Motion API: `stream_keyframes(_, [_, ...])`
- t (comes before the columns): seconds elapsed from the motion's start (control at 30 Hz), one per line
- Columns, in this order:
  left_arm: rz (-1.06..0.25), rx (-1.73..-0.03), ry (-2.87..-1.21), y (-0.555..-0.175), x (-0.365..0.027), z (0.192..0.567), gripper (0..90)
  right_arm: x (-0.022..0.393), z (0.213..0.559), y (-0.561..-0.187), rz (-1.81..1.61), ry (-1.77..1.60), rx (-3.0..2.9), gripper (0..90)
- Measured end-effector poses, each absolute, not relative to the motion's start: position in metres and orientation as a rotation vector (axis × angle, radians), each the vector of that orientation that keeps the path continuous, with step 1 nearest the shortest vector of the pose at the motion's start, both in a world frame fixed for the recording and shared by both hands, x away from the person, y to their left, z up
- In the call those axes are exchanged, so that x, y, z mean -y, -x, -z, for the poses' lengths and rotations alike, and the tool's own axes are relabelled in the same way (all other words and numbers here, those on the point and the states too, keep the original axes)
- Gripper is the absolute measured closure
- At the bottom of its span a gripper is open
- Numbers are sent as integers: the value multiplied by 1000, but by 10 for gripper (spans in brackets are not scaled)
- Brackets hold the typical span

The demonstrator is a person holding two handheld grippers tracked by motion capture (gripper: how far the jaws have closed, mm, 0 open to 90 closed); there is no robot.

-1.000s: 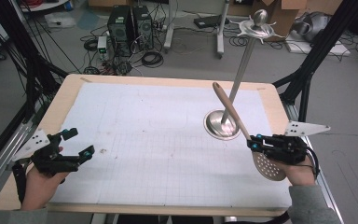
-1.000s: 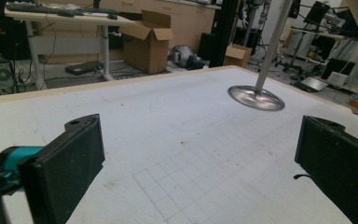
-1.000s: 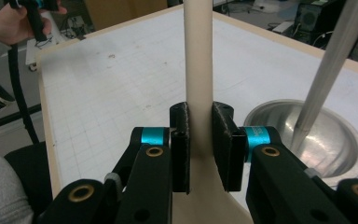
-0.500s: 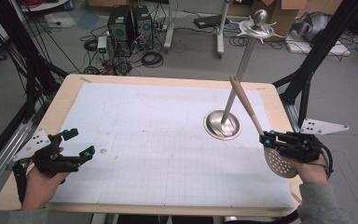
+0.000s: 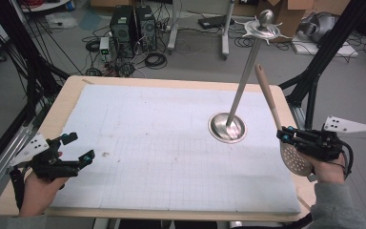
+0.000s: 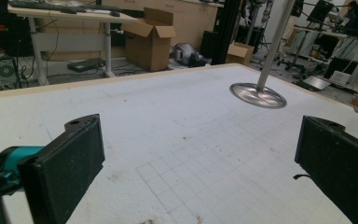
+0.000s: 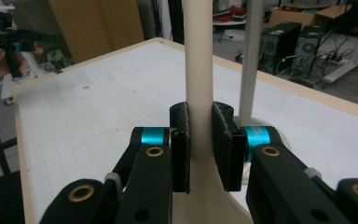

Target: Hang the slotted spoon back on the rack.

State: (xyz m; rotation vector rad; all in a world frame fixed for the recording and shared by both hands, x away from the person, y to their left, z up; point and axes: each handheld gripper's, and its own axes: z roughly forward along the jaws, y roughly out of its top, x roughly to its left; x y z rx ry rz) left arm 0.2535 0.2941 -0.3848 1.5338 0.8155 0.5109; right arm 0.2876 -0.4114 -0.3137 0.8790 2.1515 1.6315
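A skimmer with a pale handle (image 5: 267,95) and a perforated metal head (image 5: 295,160) is tilted up at the table's right edge. My right gripper (image 5: 282,134) is shut on the handle just above the head. In the right gripper view the pads (image 7: 181,140) press on both sides of the handle (image 7: 198,56). A metal stand (image 5: 227,128) with a round base and a thin leaning pole rises just left of the skimmer. My left gripper (image 5: 78,148) rests at the near left of the table, open and with nothing in it; its jaws (image 6: 200,140) stand wide apart.
The white gridded mat (image 5: 162,143) covers the wooden table (image 5: 71,95). The stand's pole ends in a hooked top (image 5: 265,26) high above the far right edge. Black frame posts (image 5: 324,57) flank the table; computers and cables (image 5: 128,28) lie on the floor behind.
My right gripper has carried the skimmer to the right and a little up, from over the stand's base to the table's right edge. The left gripper has stayed put.
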Motion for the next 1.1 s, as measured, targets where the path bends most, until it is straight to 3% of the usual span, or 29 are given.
stream_keyframes(1.1, [-513,-831,-1532,-249,-299,386,18,437,292,-293,-1693,-974,-1981,782])
